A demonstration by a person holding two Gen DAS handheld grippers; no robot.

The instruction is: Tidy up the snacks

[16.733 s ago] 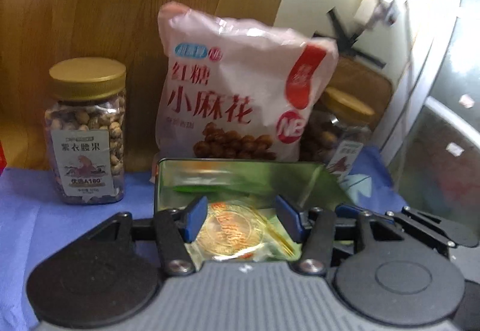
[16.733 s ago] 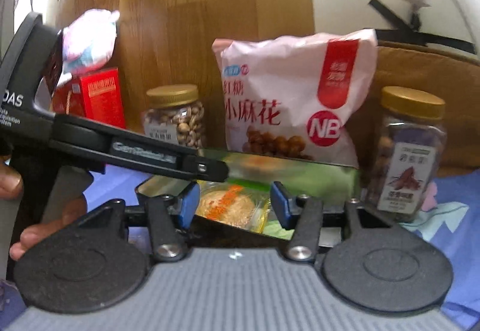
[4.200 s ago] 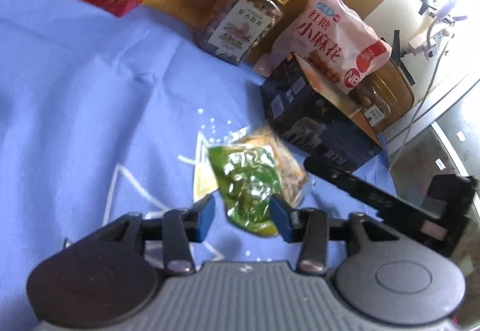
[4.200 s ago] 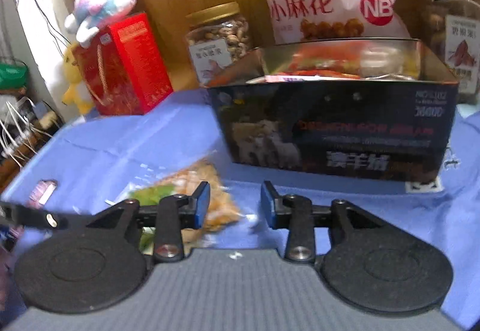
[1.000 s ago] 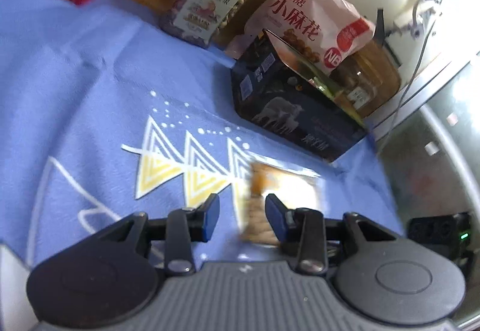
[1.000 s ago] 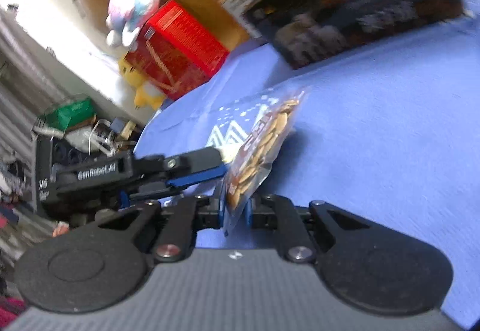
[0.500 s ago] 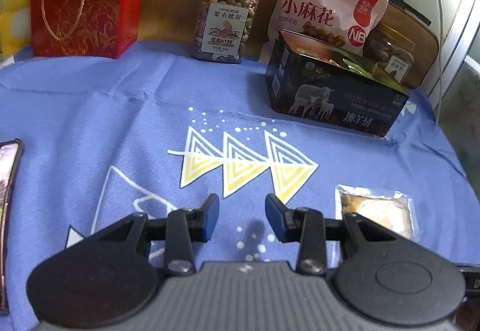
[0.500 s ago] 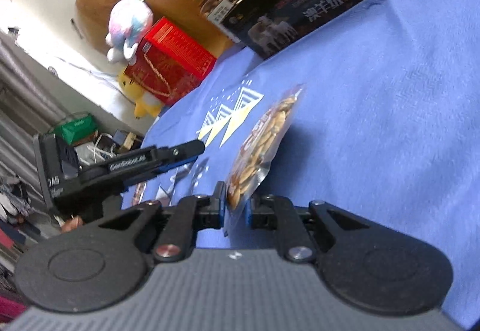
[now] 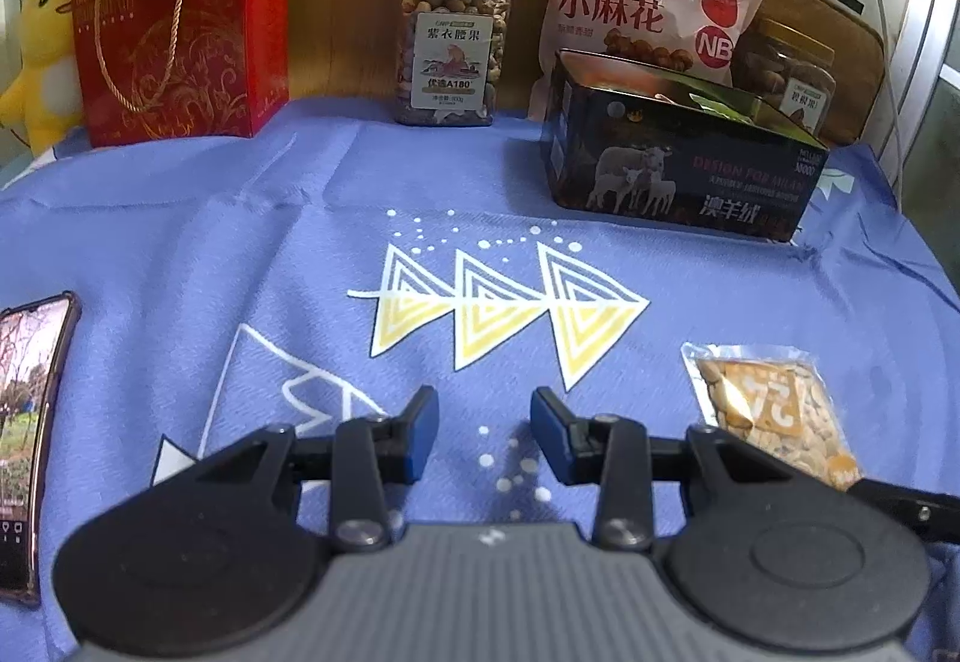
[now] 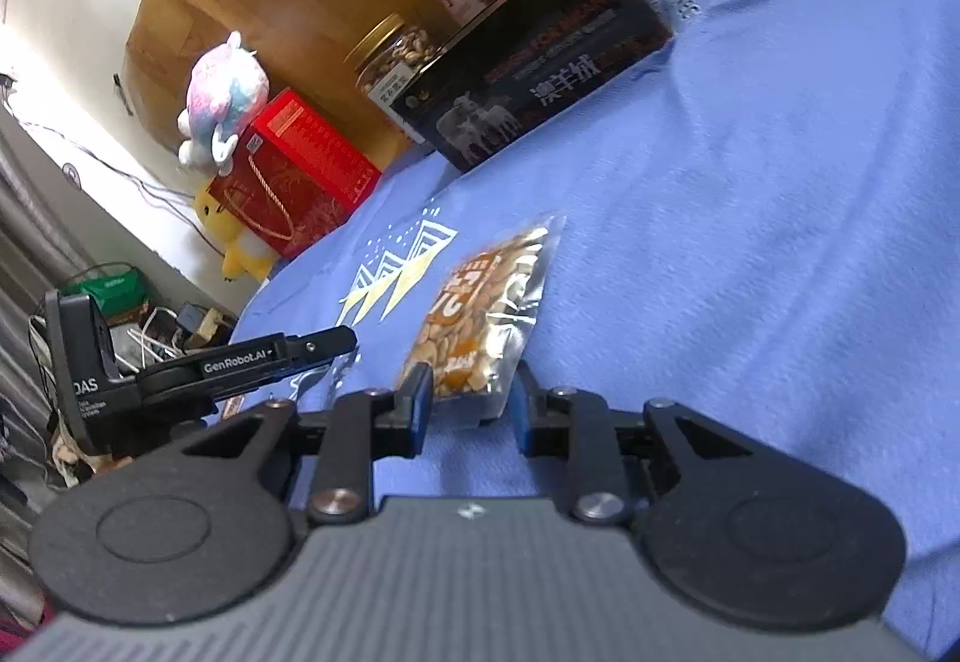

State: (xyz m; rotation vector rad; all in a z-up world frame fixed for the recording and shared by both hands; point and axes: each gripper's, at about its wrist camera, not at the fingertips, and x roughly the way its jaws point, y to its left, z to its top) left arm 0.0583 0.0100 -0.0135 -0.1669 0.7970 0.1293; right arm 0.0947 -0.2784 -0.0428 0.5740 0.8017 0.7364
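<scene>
A clear packet of mixed nuts [image 10: 480, 314] lies flat on the blue cloth [image 10: 750, 242]. My right gripper [image 10: 471, 404] is open, its fingers on either side of the packet's near end. The packet also shows in the left wrist view [image 9: 765, 410], at the right. My left gripper [image 9: 483, 434] is open and empty above the cloth [image 9: 180, 254], left of the packet. The dark open tin box [image 9: 678, 164] with snack packets inside stands at the back right; it also shows in the right wrist view [image 10: 528, 68].
Along the wooden back stand a red gift box [image 9: 180, 32], a nut jar [image 9: 453, 44], a pink snack bag [image 9: 642, 8] and a second jar [image 9: 792, 74]. A phone [image 9: 30, 410] lies at the cloth's left edge. Plush toys [image 10: 225, 98] sit by the red box.
My right gripper, shut on the nut packet held on edge, has opened and the packet now lies flat on the cloth. My left gripper stays open and has barely moved.
</scene>
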